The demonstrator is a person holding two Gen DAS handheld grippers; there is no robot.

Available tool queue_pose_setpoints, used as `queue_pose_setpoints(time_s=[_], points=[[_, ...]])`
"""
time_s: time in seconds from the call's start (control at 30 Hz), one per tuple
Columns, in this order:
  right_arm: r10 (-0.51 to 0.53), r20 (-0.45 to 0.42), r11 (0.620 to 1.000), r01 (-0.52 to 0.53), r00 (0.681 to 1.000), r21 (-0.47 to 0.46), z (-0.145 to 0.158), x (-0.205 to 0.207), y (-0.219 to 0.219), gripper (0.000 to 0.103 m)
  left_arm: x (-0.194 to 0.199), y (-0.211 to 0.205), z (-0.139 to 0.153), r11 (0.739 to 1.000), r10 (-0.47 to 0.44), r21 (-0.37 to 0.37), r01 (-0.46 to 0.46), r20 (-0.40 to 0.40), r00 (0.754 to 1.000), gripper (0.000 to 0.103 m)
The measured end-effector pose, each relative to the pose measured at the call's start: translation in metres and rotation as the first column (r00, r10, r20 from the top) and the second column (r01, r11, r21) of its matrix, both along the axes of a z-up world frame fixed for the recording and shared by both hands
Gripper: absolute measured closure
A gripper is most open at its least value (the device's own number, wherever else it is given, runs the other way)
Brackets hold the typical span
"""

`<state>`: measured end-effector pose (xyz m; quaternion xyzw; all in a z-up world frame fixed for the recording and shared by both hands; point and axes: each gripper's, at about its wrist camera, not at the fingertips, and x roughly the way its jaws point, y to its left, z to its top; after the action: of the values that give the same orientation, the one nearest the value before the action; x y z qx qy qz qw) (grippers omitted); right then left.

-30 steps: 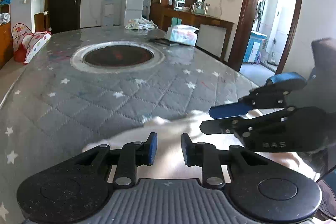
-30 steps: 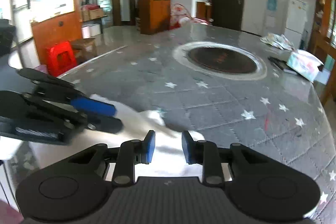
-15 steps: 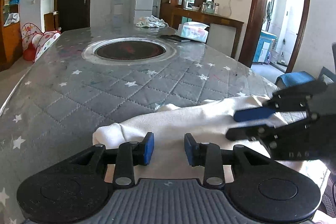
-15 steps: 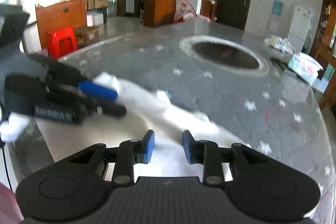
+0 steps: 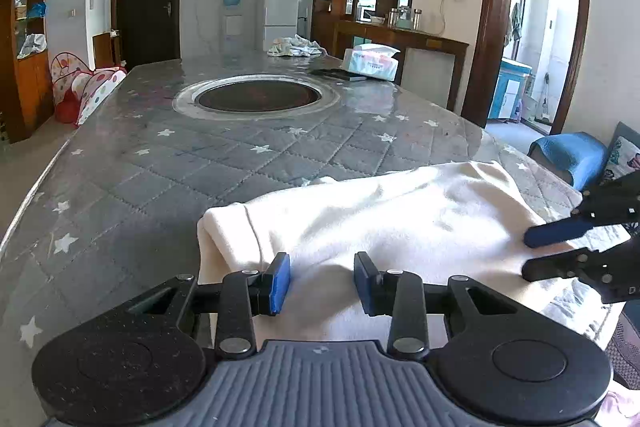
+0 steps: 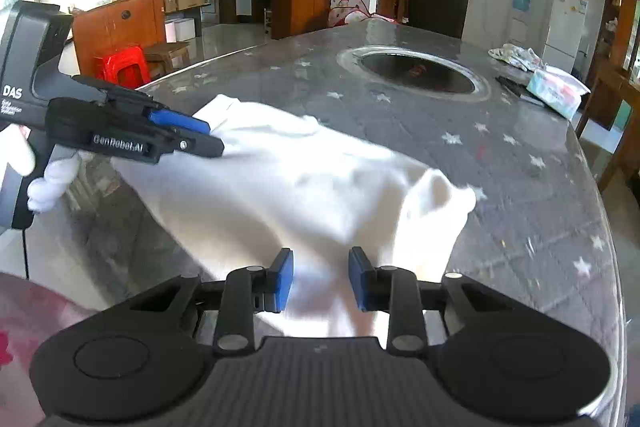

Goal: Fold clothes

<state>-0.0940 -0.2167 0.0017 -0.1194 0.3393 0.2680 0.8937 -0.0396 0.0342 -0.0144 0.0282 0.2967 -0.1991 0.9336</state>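
Left wrist view: left gripper (image 5: 322, 283) low over the near edge of the cloth (image 5: 400, 223), fingers parted with a fair gap, nothing between the pads. Cloth is cream, lies bunched on the near end of the table (image 5: 200, 163), folded left edge just ahead of the left finger. Right gripper (image 5: 532, 255) enters from the right, fingers apart, tips over the cloth's right part; whether they touch it I cannot tell.

Right wrist view: right gripper (image 6: 320, 279) likewise parted and empty, cloth (image 6: 300, 183) below and ahead, one corner standing up in a peak on the right. Left gripper (image 6: 208, 137) reaches in from the left at the cloth's far corner.

Judgement: step in hand is taking hold of two edges. Pinch a single layer at each corner, lift evenly, keep the cloth taut.

Hard to make out: garment type; near hem hidden under both gripper bodies; cloth blurred in the right view.
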Motion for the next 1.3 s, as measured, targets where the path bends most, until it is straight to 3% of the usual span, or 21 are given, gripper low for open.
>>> queue_pose_setpoints(time_s=[0.2,0.43,0.63,0.8,0.9,0.93,1.13,1.3], points=[[-0.014,-0.035,0.999,0.015,0.999,0.029,-0.002,-0.004,-0.013,0.071,-0.002,0.002,0.003,1.0,0.014,0.001,-0.014,0.005,1.0,0.059],[-0.044,0.047,0.996,0.04,0.998,0.084,0.017,0.023,-0.014,0.068,0.007,0.007,0.015,0.999,0.035,-0.025,-0.034,0.025,0.999,0.059],[-0.109,0.026,0.991,0.107,0.994,0.082,-0.001,0.057,-0.013,0.068,0.027,0.006,0.011,0.998,0.06,-0.019,-0.06,0.012,0.998,0.059],[-0.121,0.006,0.989,0.12,0.993,0.088,-0.005,0.057,-0.017,0.068,0.036,0.011,-0.001,0.996,0.086,-0.01,-0.086,-0.035,0.996,0.059],[-0.093,0.049,0.994,0.09,0.994,0.057,0.005,0.049,-0.009,0.063,0.031,0.018,0.004,0.995,0.092,-0.038,-0.093,-0.028,0.995,0.059],[-0.076,0.06,0.996,0.074,0.995,0.048,0.009,0.047,-0.006,0.057,0.029,0.021,0.007,0.994,0.098,-0.045,-0.099,-0.022,0.995,0.059],[0.089,0.087,0.996,-0.089,0.992,0.005,0.017,0.029,0.029,0.048,0.027,0.045,0.014,0.984,0.155,-0.081,-0.158,-0.042,0.987,0.051],[0.217,0.081,0.976,-0.215,0.973,-0.023,0.016,0.016,0.061,0.047,0.017,0.046,0.006,0.989,0.136,-0.048,-0.139,-0.045,0.99,0.05]])
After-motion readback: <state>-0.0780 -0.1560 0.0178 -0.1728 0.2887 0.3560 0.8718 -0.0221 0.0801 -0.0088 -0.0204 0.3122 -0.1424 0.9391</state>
